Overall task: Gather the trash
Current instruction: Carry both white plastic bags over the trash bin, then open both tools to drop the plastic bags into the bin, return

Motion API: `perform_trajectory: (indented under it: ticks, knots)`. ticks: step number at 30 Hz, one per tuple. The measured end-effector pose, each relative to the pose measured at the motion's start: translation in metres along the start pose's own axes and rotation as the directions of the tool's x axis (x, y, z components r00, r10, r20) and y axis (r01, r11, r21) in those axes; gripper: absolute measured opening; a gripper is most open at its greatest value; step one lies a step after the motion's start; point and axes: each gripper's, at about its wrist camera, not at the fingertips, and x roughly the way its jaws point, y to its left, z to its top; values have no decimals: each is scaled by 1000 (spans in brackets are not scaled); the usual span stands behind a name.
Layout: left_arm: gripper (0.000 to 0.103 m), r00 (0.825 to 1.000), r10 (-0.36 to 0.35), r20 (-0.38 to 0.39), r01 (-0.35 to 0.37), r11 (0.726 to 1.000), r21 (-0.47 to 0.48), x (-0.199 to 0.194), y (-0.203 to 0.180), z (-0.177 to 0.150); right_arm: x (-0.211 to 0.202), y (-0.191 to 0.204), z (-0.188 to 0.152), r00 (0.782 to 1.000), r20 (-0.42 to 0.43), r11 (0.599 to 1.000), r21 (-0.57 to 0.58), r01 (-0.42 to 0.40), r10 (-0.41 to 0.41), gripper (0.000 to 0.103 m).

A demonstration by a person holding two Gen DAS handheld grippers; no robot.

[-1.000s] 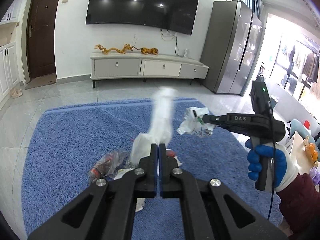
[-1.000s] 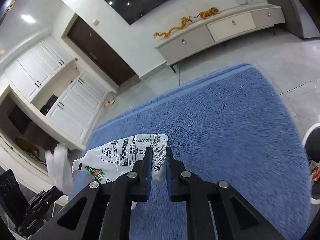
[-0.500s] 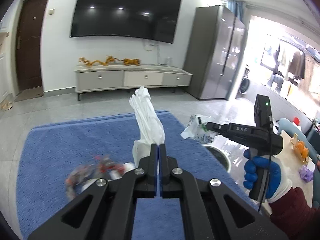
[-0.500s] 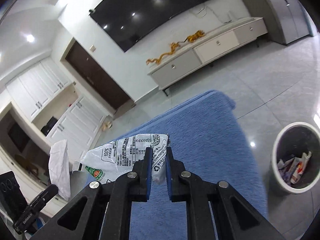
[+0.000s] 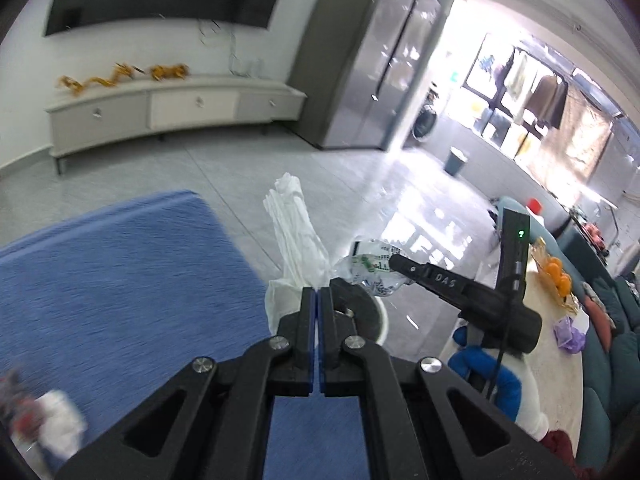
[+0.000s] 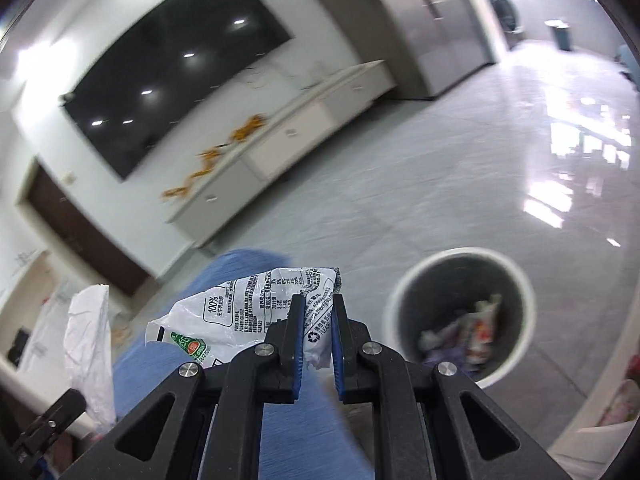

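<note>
My left gripper (image 5: pixel 319 294) is shut on a crumpled white tissue (image 5: pixel 294 232) that stands up above the fingers; the tissue also shows in the right wrist view (image 6: pixel 88 344). My right gripper (image 6: pixel 317 308) is shut on a printed white plastic wrapper (image 6: pixel 248 304), held in the air just left of a round grey trash bin (image 6: pixel 460 312) with trash inside. In the left wrist view the right gripper (image 5: pixel 394 260) holds the wrapper (image 5: pixel 370 268) over the bin (image 5: pixel 366 314), which sits partly hidden behind my left fingers.
A blue rug (image 5: pixel 120 280) covers the floor at left, with more trash (image 5: pixel 36 436) at its lower left. A TV cabinet (image 5: pixel 172 108) and fridge (image 5: pixel 372 68) stand at the back. A table with oranges (image 5: pixel 556 272) and a teal sofa (image 5: pixel 608 380) are at right.
Both grippers have swung right, off the rug toward the bin. The bin now lies close beside the right gripper. Both loads stay gripped.
</note>
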Motion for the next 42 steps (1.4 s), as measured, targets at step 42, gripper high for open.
perform_trajectory:
  ticks: [42]
  knots:
    - [4, 982, -25, -189, 11, 997, -76, 185, -52, 48, 75, -52, 29, 957, -9, 955, -65, 289, -290, 27]
